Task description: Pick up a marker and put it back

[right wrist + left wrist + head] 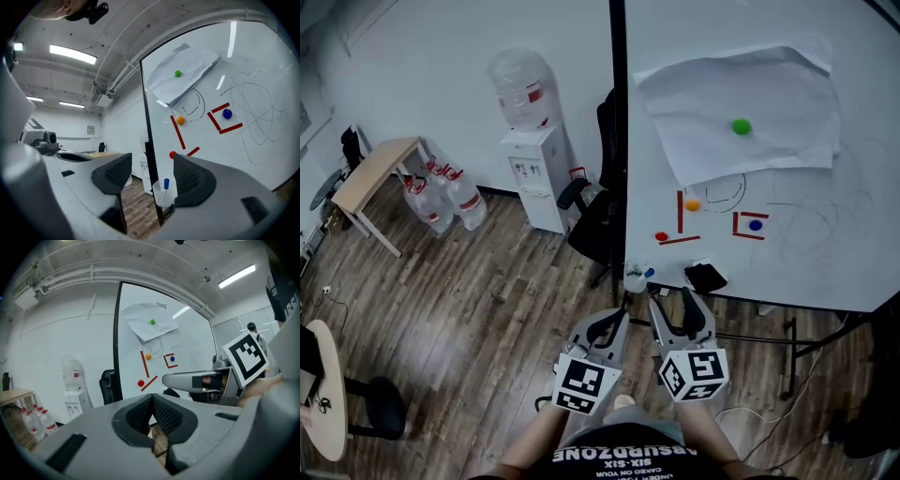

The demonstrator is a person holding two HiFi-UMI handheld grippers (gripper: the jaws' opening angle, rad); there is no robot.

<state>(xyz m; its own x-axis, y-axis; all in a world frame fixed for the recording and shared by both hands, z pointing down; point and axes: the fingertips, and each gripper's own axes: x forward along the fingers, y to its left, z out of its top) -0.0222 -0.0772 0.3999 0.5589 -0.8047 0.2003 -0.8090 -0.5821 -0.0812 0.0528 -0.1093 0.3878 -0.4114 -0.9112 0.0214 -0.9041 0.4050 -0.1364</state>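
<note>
My right gripper (152, 174) had its jaws wide apart and empty. The marker (166, 183) stood in the cup (163, 198) at the lower left corner of the whiteboard (787, 267), just ahead, not touched. My left gripper (152, 402) had jaws pressed together, holding nothing.

Whiteboard (825, 262) takes up the right side, with a sheet of paper (769, 103) stuck on its upper part. Down at its lower left corner there's a cup (635, 278) with a marker (649, 273) in it, eraser (706, 277) just right of that. Left of the board: chair (595, 220), then water dispenser (534, 159), bottles (450, 197) on the floor (487, 309), desk (380, 173) farthest left.
</note>
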